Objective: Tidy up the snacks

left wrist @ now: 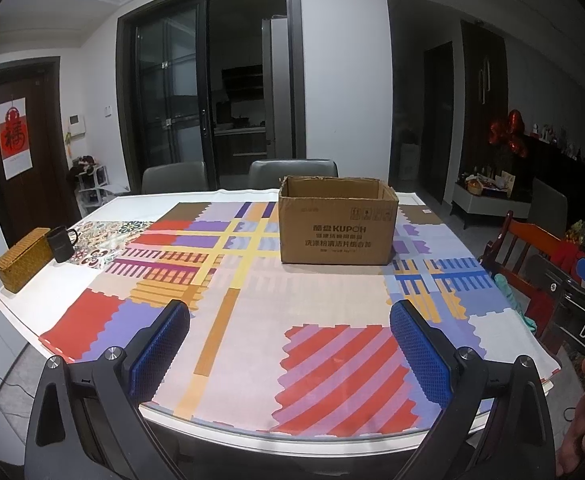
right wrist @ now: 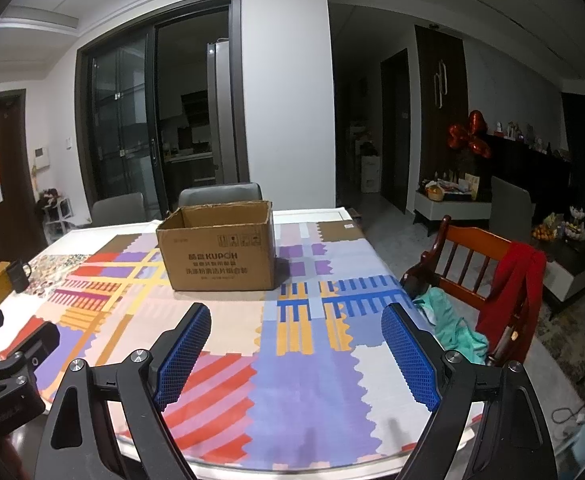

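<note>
An open brown cardboard box (left wrist: 337, 226) with KUPOH print stands upright toward the far side of the table; it also shows in the right wrist view (right wrist: 218, 254). Its inside is hidden from both views. No snacks are visible. My left gripper (left wrist: 290, 322) is open and empty, held above the table's near edge, well short of the box. My right gripper (right wrist: 294, 326) is open and empty, also above the near edge. The left gripper's body shows at the left edge of the right wrist view (right wrist: 8, 360).
The table (left wrist: 252, 340) has a colourful patterned cloth. A woven basket (left wrist: 22, 264) and a dark mug (left wrist: 61, 243) stand at its far left. A wooden chair (right wrist: 480, 268) with red and teal cloths stands at the right. Two grey chairs (left wrist: 292, 168) are behind the table.
</note>
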The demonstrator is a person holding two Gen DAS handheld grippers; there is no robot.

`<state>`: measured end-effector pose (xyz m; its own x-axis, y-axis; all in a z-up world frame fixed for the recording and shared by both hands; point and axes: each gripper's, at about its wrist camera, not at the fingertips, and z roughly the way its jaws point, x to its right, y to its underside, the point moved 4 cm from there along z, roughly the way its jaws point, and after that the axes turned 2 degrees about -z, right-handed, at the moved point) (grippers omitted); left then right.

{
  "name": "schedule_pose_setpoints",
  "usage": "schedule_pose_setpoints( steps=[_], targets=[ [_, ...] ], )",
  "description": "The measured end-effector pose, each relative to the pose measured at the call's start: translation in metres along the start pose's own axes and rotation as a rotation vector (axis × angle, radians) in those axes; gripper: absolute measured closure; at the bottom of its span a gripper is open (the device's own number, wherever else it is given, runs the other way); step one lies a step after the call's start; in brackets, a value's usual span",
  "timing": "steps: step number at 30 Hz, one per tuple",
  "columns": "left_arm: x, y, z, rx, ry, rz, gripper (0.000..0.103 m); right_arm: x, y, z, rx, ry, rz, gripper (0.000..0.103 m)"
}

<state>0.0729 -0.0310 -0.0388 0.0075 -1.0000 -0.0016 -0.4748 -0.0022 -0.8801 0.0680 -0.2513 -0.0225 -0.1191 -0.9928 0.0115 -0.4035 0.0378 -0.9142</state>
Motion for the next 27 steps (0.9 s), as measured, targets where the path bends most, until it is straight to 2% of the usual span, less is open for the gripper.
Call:
schedule_pose_setpoints(
  steps=[27],
  targets=[
    [0.0051, -0.0063, 0.0009, 0.002, 0.019, -0.001, 0.001, 0.0018, 0.0003, 0.0011, -0.001, -0.001, 0.000, 0.015]
  ],
)
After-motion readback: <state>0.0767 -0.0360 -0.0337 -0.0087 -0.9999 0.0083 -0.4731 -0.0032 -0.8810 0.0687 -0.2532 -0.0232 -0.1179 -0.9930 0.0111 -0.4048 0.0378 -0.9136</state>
